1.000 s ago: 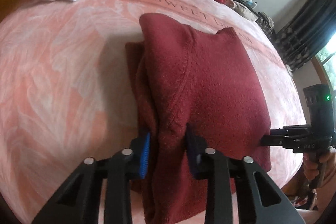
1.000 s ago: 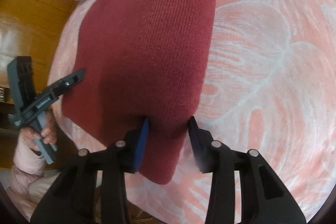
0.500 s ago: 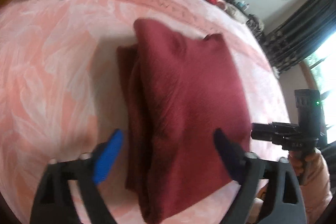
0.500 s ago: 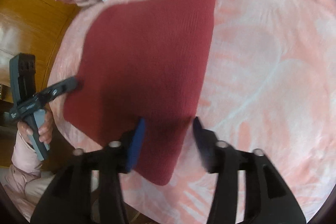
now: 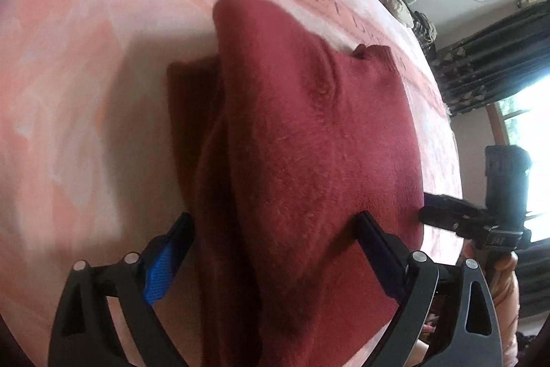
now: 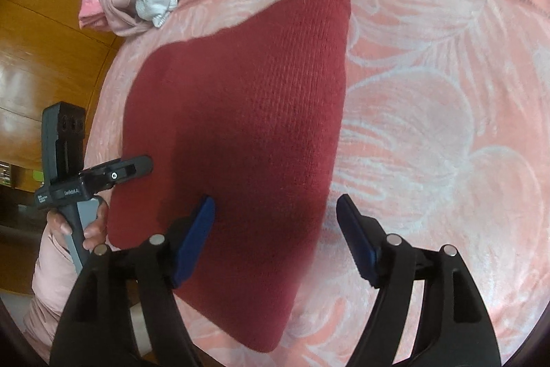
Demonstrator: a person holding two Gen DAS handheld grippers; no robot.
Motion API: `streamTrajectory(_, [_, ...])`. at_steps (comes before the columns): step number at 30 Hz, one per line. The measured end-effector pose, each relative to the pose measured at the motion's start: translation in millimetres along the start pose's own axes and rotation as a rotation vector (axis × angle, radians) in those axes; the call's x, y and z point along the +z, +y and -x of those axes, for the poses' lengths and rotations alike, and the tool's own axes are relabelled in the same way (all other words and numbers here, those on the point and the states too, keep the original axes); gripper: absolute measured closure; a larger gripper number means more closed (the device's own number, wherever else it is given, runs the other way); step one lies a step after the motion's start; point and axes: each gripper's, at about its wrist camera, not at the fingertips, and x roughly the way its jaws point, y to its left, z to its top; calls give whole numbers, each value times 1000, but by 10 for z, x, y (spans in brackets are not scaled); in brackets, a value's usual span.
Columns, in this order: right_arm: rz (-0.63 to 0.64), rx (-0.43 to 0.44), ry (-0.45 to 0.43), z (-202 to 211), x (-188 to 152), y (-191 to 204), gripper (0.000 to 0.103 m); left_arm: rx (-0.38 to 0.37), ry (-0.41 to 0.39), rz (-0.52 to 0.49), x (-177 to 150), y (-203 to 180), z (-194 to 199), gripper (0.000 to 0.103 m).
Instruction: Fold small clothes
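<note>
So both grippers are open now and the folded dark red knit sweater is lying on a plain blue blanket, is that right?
Not quite. Both the left gripper and the right gripper are open, and the folded dark red knit sweater does lie flat, but the blanket is pink with a pale leaf pattern and the words SWEET DREAM, not plain blue. The right wrist view shows it clearly.

a: any words to read ahead of the right tool?
b: yes, "sweet dream" in dark capitals on the darker pink band of the blanket, far ahead of its fingers, just past the far tip of the red sweater.
a: and on the left gripper, off to the right tool's left?
b: a small white label on its body, too tiny to read.
a: from the left tool?
b: the same band, letters blurred; only "swee" can be guessed.
</note>
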Motion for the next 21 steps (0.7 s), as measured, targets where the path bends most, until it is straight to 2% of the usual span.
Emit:
streamTrajectory(3, [-17, 23, 9, -74, 40, -10, 29, -19, 10, -8, 24, 15, -46, 6])
streamTrajectory(4, [-21, 33, 15, -102, 42, -23, 29, -23, 12, -10, 29, 7, -51, 10])
streamTrajectory(5, [-35, 48, 23, -139, 39, -48, 29, -36, 7, -15, 24, -1, -48, 19])
streamTrajectory(6, [-50, 64, 30, -167, 37, -65, 30, -42, 3, -18, 13, -8, -49, 21])
streamTrajectory(10, [-64, 106, 24, -173, -1, -85, 43, -61, -28, -28, -44, -54, -53, 43])
streamTrajectory(11, [-63, 113, 15, -148, -12, -81, 49, -67, -32, -25, -39, -60, -44, 48])
streamTrajectory(15, [-56, 133, -24, -26, -32, -56, 64, -85, -79, -28, -83, -82, 61, 61])
streamTrajectory(17, [-38, 136, -41, 88, -59, -38, 66, -111, -113, -31, -97, -126, 137, 69])
streamTrajectory(21, [-8, 130, -86, 414, -118, -71, 67, -160, -147, -61, -114, -402, 219, 72])
